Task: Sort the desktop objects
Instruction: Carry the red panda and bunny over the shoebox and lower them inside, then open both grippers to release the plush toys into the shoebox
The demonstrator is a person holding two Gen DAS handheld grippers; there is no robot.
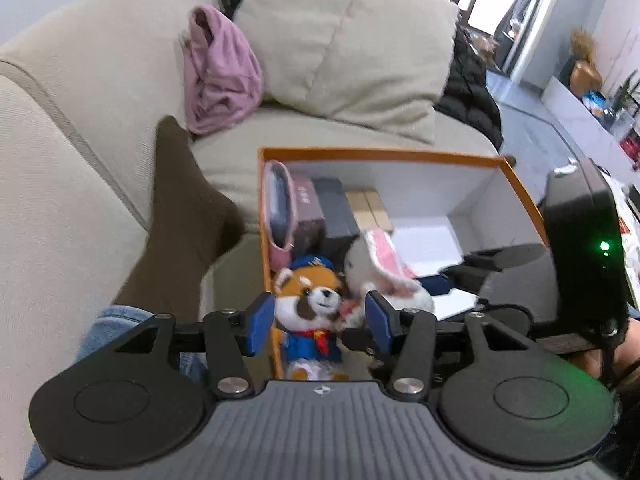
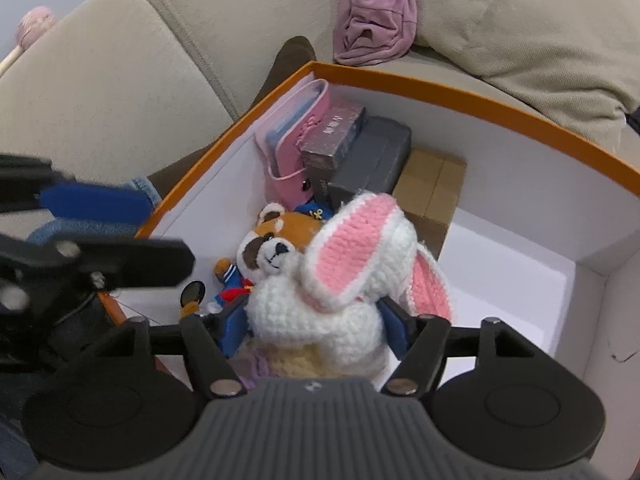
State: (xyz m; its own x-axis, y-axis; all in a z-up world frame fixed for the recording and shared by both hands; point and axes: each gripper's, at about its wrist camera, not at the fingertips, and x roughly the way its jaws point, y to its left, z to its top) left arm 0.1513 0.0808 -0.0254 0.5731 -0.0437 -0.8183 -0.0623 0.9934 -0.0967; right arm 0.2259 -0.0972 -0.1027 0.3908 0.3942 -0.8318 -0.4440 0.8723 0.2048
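An orange box with a white inside stands on the sofa seat. A red panda plush in a blue sailor suit lies in its near corner. My left gripper is open, its blue pads on either side of the panda's head with a gap on the right. A white crochet bunny with pink ears leans on the panda. It sits between the pads of my right gripper, which is open around its body. The left gripper's blue pad shows at the box's left wall.
At the back of the box are a pink pouch, two dark boxes and a cardboard box. On the beige sofa lie a pink garment, a cushion and a black jacket. A person's brown-socked leg rests left of the box.
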